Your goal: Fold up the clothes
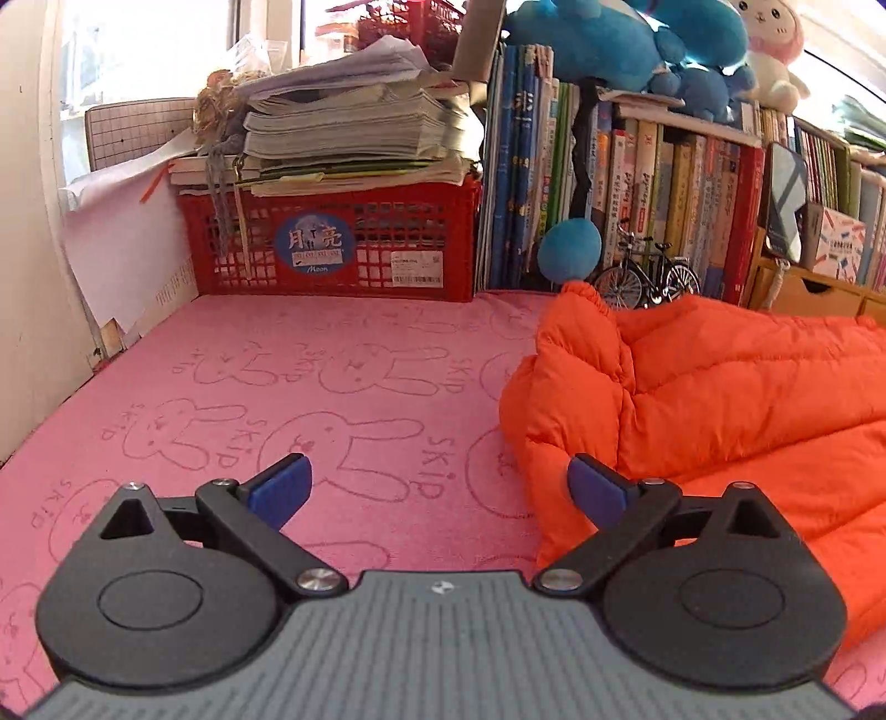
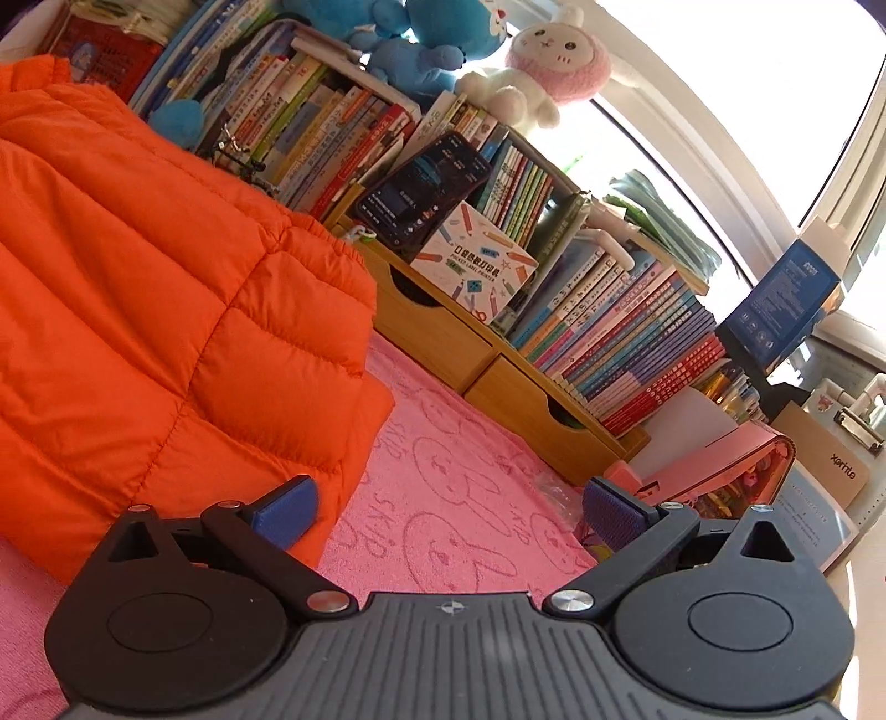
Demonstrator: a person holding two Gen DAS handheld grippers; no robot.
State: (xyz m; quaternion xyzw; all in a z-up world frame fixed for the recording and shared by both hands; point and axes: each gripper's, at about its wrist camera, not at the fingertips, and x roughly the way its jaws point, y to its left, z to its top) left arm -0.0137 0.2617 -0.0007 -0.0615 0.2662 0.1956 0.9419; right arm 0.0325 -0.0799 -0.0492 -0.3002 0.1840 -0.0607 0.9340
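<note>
An orange quilted puffer jacket [image 1: 714,387] lies bunched on a pink towel printed with rabbits [image 1: 288,387]. In the left wrist view it fills the right half, its folded edge standing up. My left gripper [image 1: 440,490] hovers over the towel at the jacket's left edge, jaws wide open, nothing between them; the right pad sits in front of the fabric. In the right wrist view the jacket [image 2: 144,288] fills the left side. My right gripper [image 2: 448,512] is open at the jacket's right edge, over the pink towel [image 2: 459,498], holding nothing.
A red crate [image 1: 332,249] under stacked papers stands at the back left. Rows of books [image 1: 653,183], a small model bicycle [image 1: 645,274] and plush toys [image 1: 626,39] line the back. Wooden drawers [image 2: 498,360], a phone [image 2: 423,188] and a pink pencil case [image 2: 714,459] sit at right.
</note>
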